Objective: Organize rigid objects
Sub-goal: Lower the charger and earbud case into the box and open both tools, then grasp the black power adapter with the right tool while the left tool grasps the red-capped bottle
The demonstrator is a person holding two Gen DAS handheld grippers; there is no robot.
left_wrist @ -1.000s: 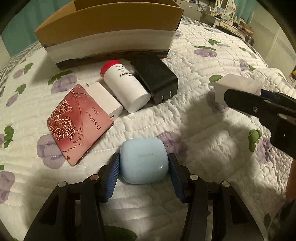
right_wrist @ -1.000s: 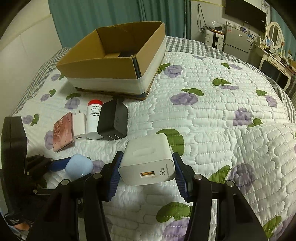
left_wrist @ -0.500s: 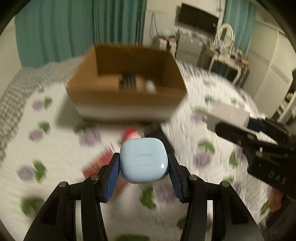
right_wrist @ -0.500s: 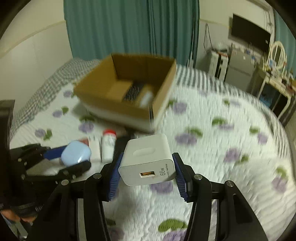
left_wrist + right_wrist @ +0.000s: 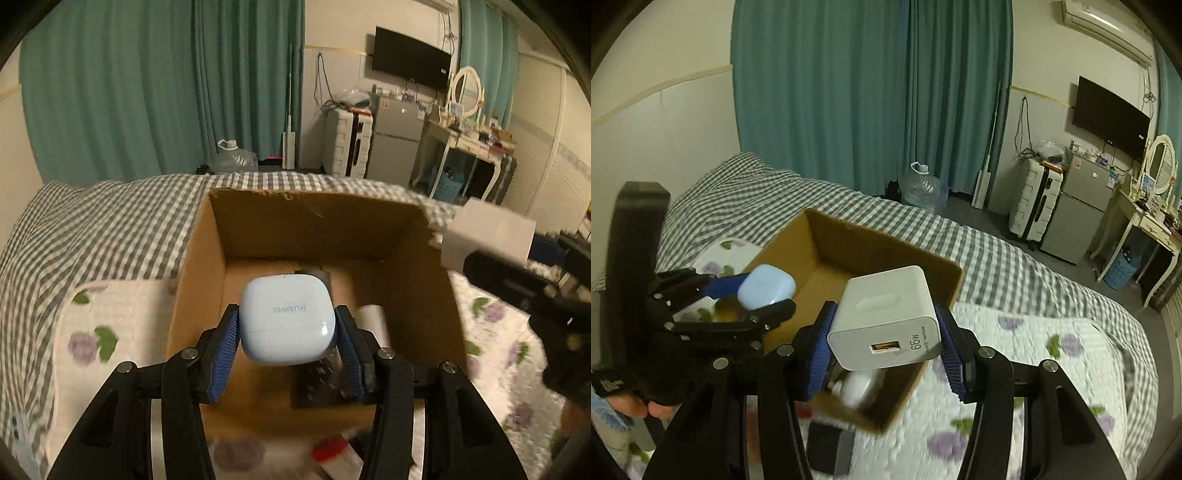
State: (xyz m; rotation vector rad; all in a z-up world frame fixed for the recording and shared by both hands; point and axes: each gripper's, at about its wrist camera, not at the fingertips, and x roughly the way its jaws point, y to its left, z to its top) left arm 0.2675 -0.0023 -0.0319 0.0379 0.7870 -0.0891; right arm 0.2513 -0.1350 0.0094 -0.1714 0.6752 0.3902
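Observation:
My left gripper (image 5: 287,343) is shut on a light blue earbud case (image 5: 286,319) and holds it in the air over the open cardboard box (image 5: 258,221) on the bed. My right gripper (image 5: 884,343) is shut on a white 66W charger (image 5: 886,319) and holds it above the box's right rim (image 5: 886,251). The right wrist view also shows the left gripper (image 5: 759,301) with the blue case (image 5: 766,286) at the box's left side. The left wrist view shows the charger (image 5: 487,232) at the right. Inside the box lie a dark flat item (image 5: 319,380) and a white cylinder (image 5: 373,319).
A red-capped white bottle (image 5: 332,452) and a black charger (image 5: 823,446) lie on the flowered quilt (image 5: 1052,350) in front of the box. A checked blanket (image 5: 110,221) covers the far bed. Teal curtains, a suitcase, a fridge and a dressing table stand beyond.
Both grippers have lifted off the quilt with their objects and moved forward to the box; they now hover over its opening.

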